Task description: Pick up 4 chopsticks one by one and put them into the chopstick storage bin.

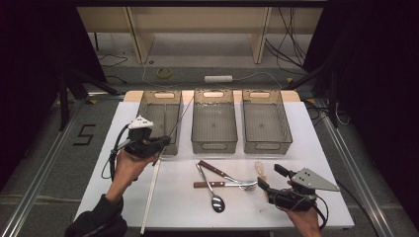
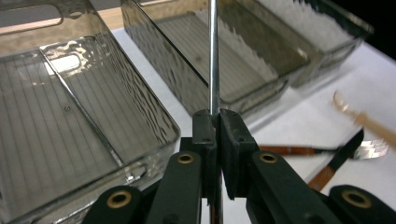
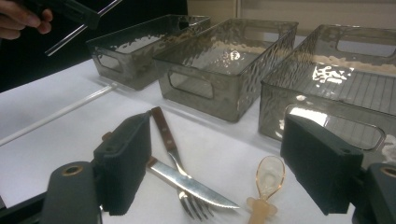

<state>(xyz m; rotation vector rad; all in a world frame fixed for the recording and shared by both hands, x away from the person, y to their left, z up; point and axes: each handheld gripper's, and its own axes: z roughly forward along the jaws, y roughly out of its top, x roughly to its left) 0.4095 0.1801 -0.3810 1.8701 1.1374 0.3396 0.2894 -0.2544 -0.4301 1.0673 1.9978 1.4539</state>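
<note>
Jaws of my left gripper (image 2: 215, 140) are clamped on a thin metal rod (image 2: 214, 56), lifted over the left bin (image 1: 159, 121). My right gripper (image 3: 219, 168) gapes wide and holds nothing, just above the knife (image 3: 187, 179), fork (image 3: 175, 158) and small spoon (image 3: 267, 179).

My left gripper (image 1: 157, 143) sits raised in my left hand (image 1: 126, 165), its jaws pressed tight together and pointing away from me, the forearm in a dark sleeve coming in from the bottom left. My right gripper (image 1: 271, 178) lies low in my right hand (image 1: 304, 219), its jaws spread wide apart, aimed leftward across the tabletop (image 1: 316, 148).
</note>
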